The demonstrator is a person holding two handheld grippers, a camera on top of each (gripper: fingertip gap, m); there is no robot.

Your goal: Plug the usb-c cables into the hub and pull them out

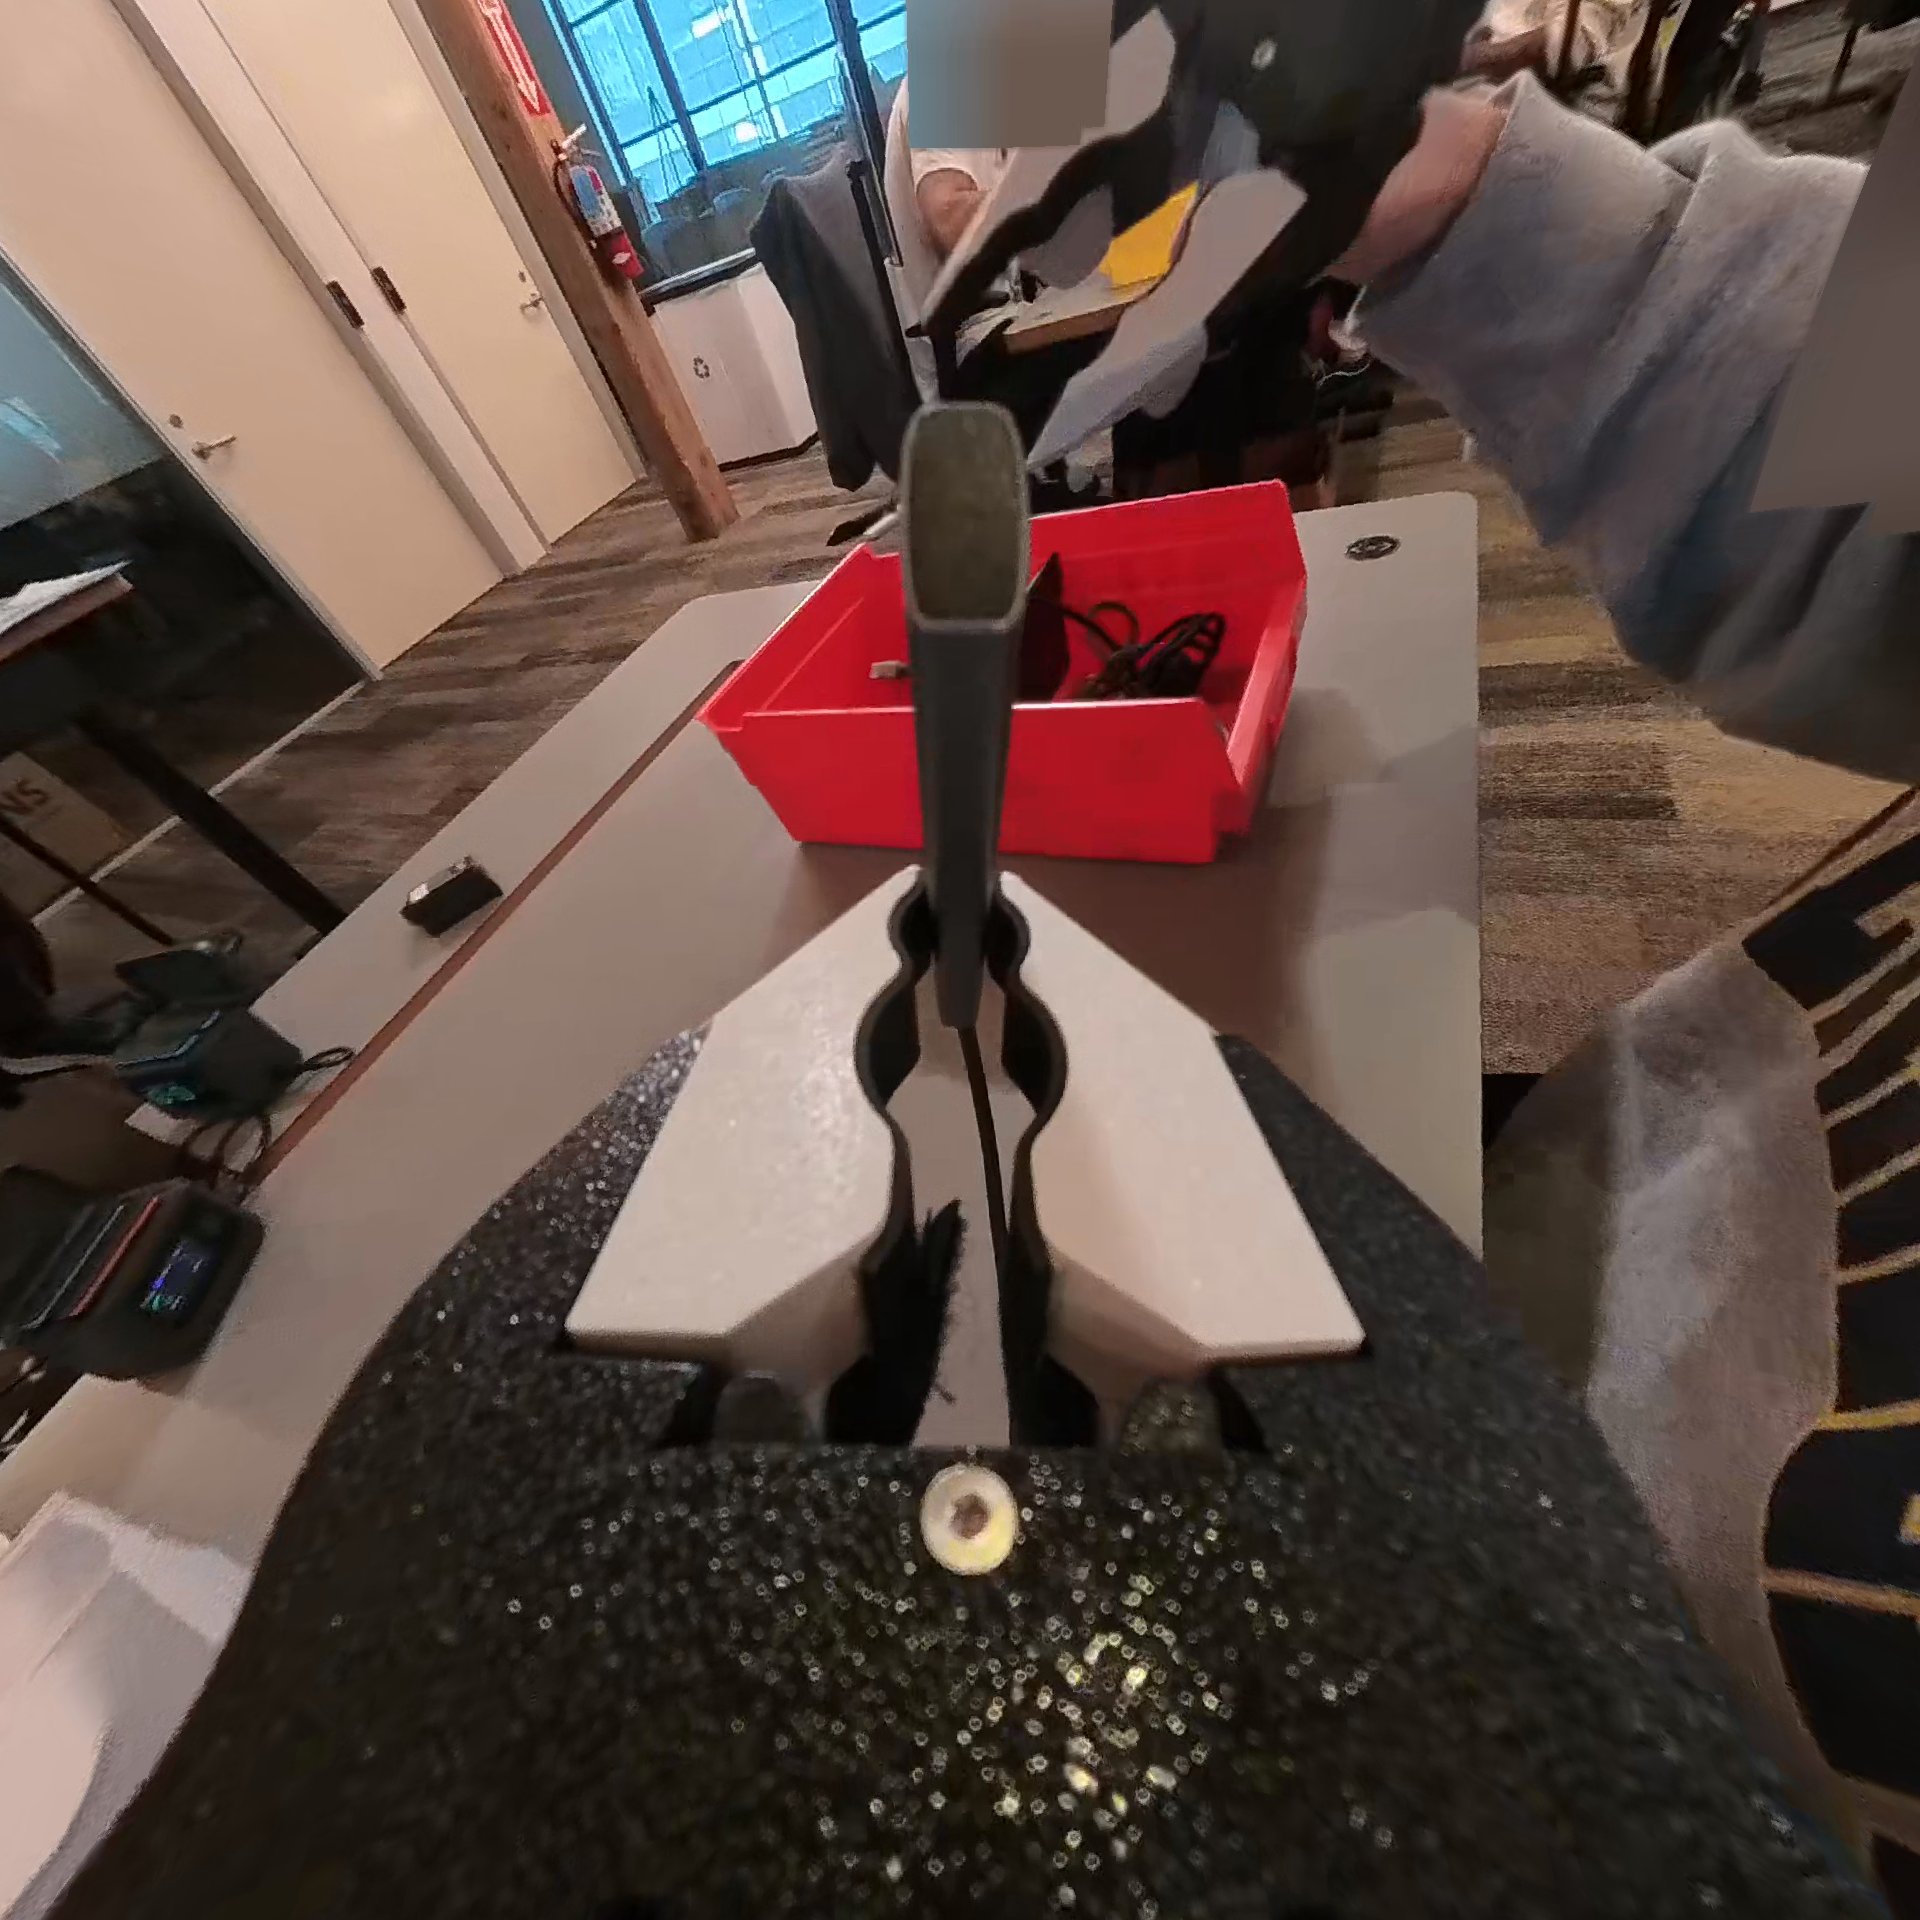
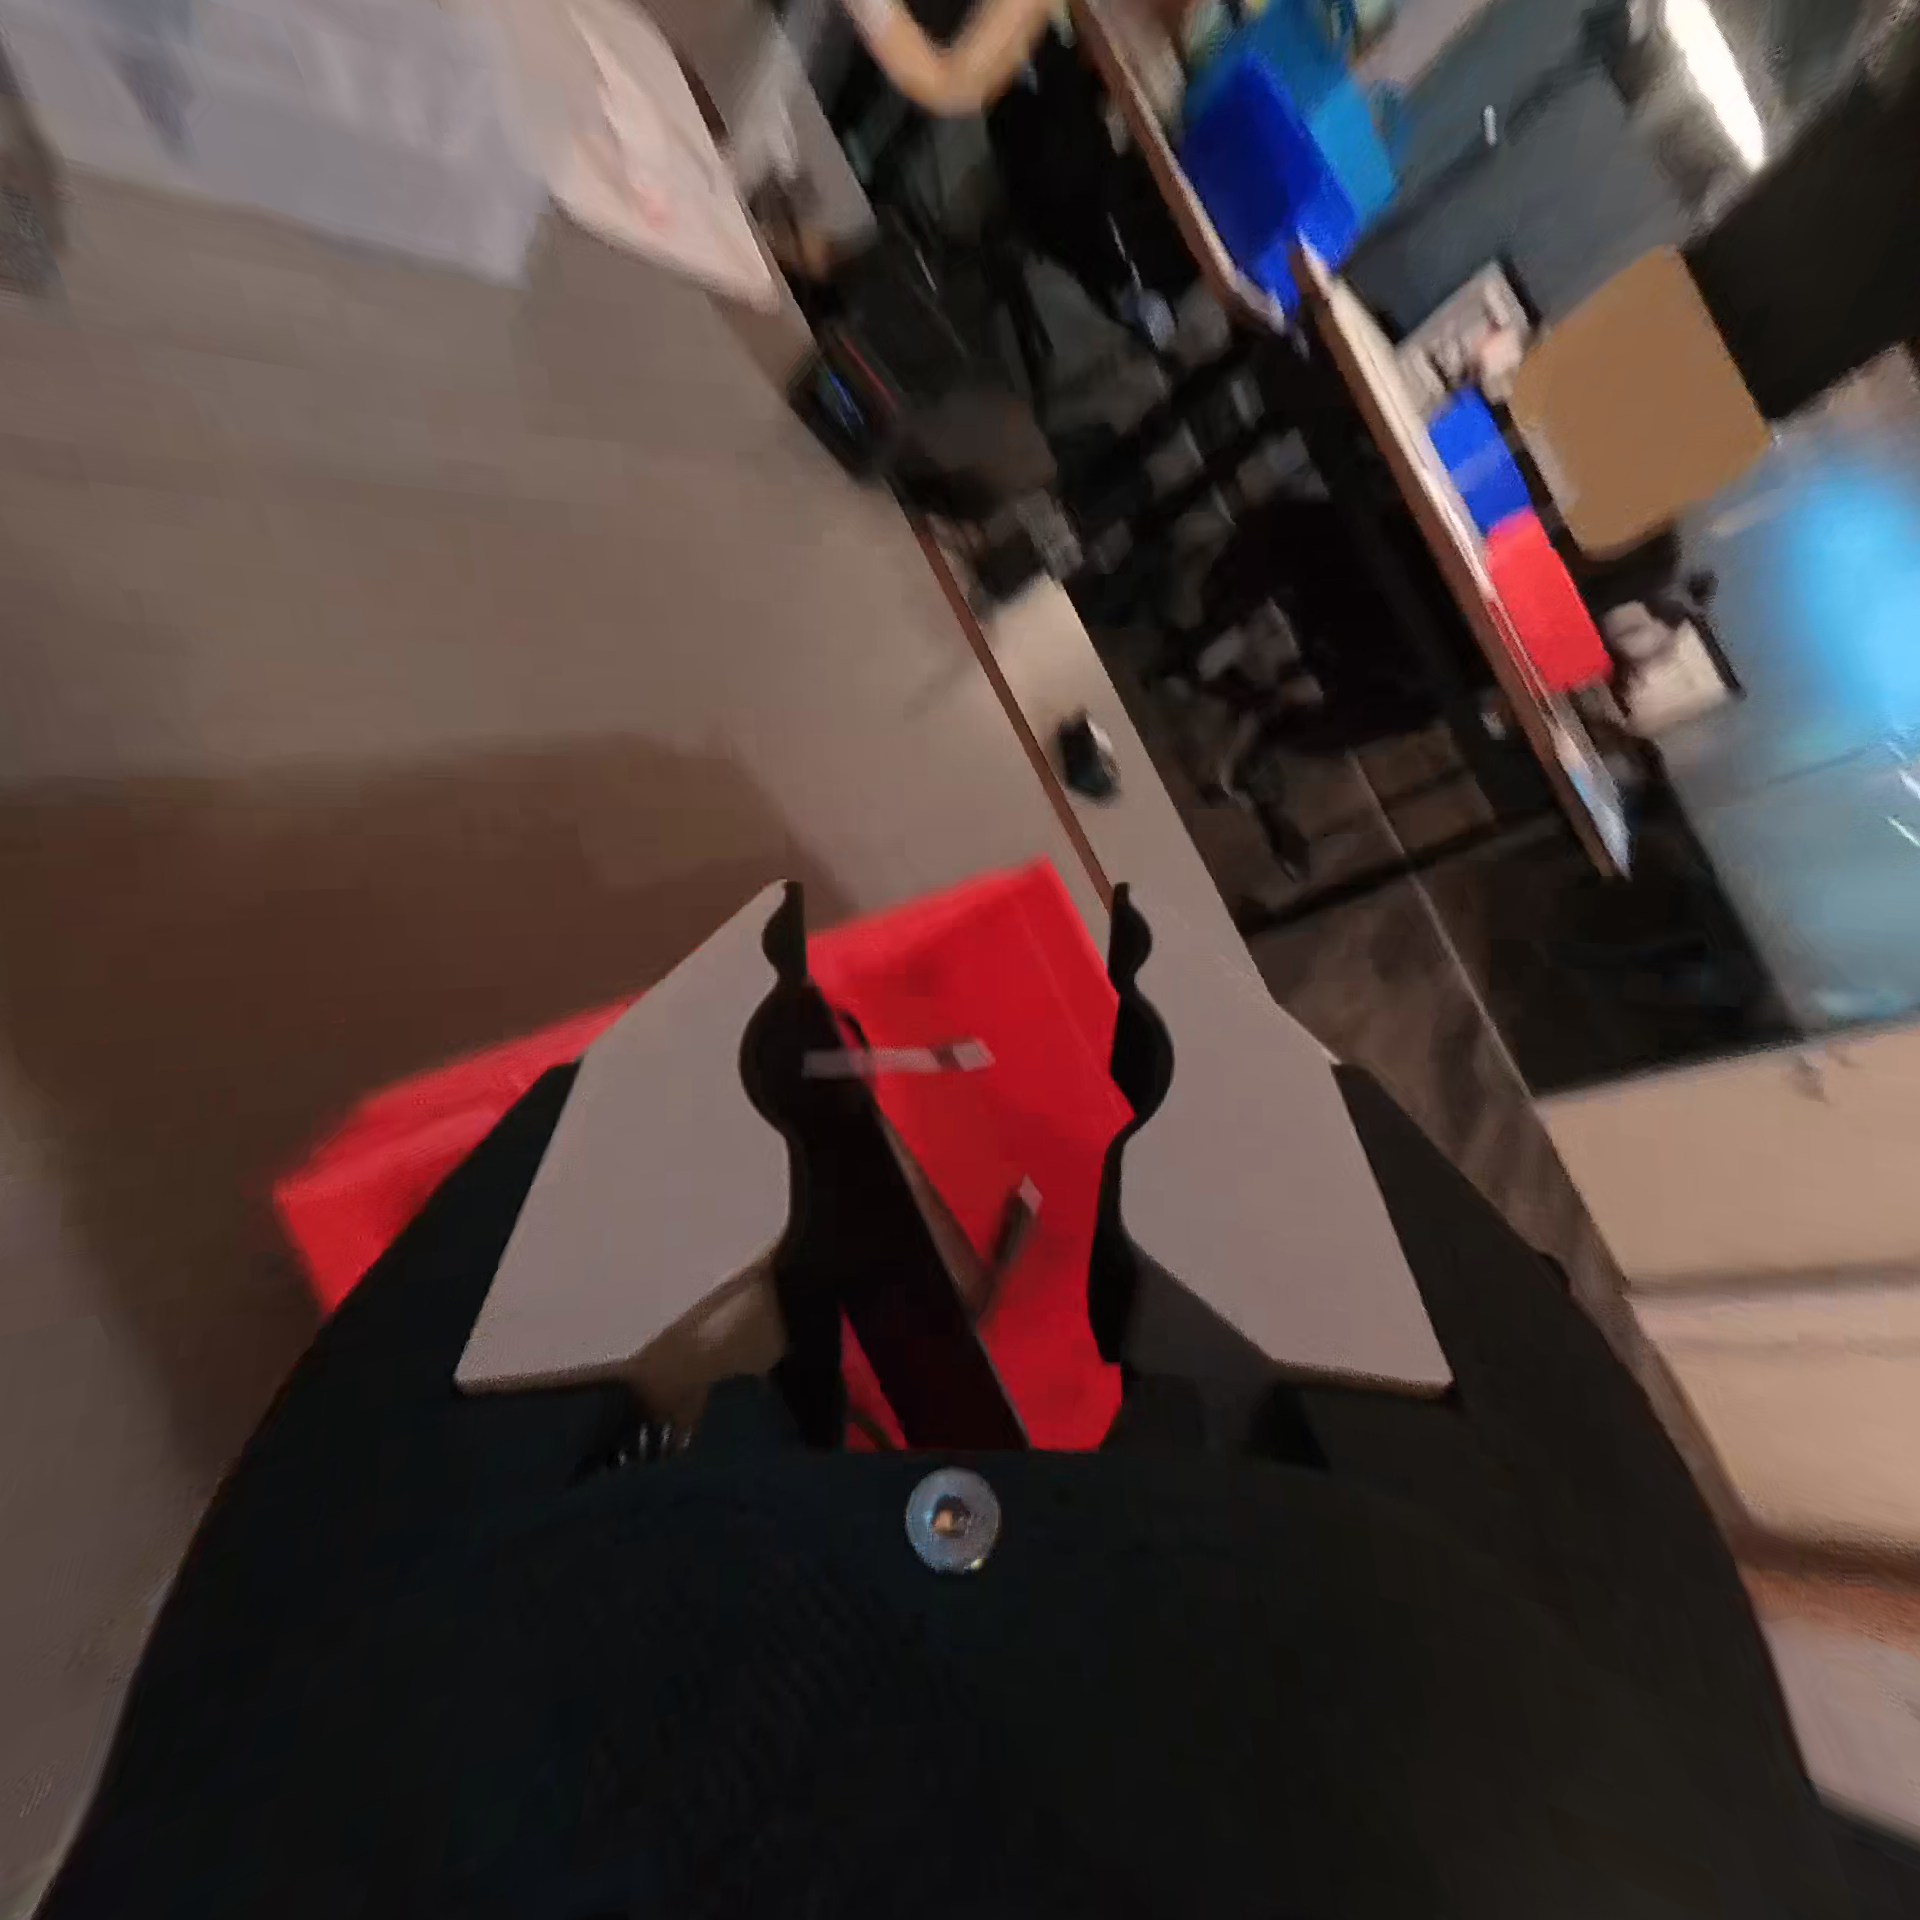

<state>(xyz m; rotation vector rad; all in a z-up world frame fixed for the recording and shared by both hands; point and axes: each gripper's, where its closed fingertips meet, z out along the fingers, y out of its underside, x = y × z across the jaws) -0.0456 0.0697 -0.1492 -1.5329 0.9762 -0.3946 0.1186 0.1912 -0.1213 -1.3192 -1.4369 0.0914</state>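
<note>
left wrist view: left claw [image 1: 961,914] clamps the hub [image 1: 964,623]; right wrist view: right claw [image 2: 956,909] gapes empty.

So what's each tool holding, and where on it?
Left tool: shut on the hub, near its cable end. Right tool: open, nothing held, over the red bin.

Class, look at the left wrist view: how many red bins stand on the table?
1. The red bin stands on the far end of the table, beyond the hub in the left gripper. Others may be hidden.
</note>
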